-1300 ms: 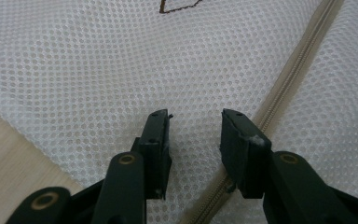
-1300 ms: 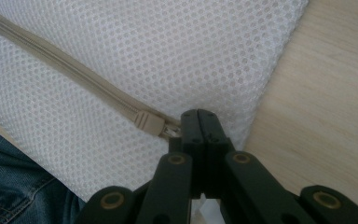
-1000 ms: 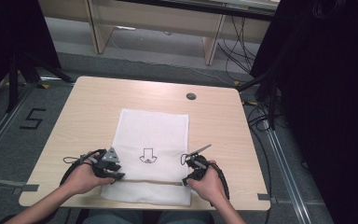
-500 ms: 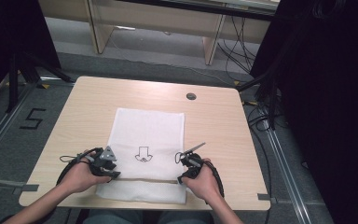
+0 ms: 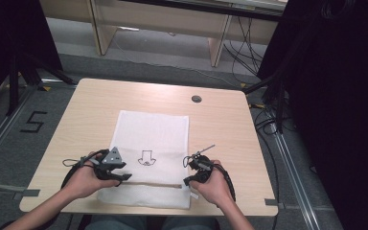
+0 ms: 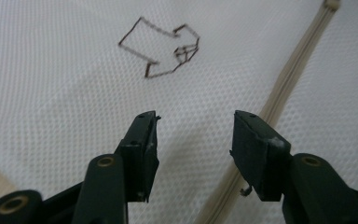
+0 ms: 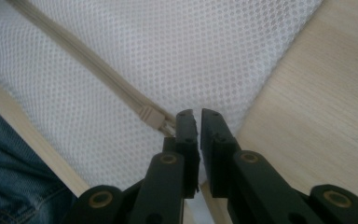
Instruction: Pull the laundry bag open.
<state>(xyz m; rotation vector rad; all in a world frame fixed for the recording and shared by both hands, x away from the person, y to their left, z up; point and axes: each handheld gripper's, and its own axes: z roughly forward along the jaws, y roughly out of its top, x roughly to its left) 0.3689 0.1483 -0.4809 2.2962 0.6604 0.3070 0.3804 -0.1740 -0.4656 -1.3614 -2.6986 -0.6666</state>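
Hand-held grippers were seen in the high view at the near end of a white mesh bag point(image 5: 153, 143) laid flat in the middle of the counter point(image 5: 220, 124): the left hand-held gripper point(image 5: 122, 178) on the bag's left side, the right hand-held gripper point(image 5: 187, 182) at its right edge. The bag's long axis ran from the person toward the far edge, and its drawn arrow point(image 5: 146, 157) pointed back toward the person; the zipper point(image 5: 148, 184) crossed the bag's width near the near end. In the left gripper view, the left hand-held gripper point(image 6: 193, 126) was released, its jaws just opened, well apart over the mesh with nothing pressed between them; the zipper point(image 6: 298, 60) ran beside the right-hand jaw. In the right gripper view, the right hand-held gripper point(image 7: 198, 114) was nearly closed with a thin gap, its jaws just beginning to part, and the zipper pull point(image 7: 156, 119) lay against their tips; whether it was pinched could not be told. The zipper was judged to be closed and the step finishing. Next, a clean withdrawal without snagging the mesh was called for.
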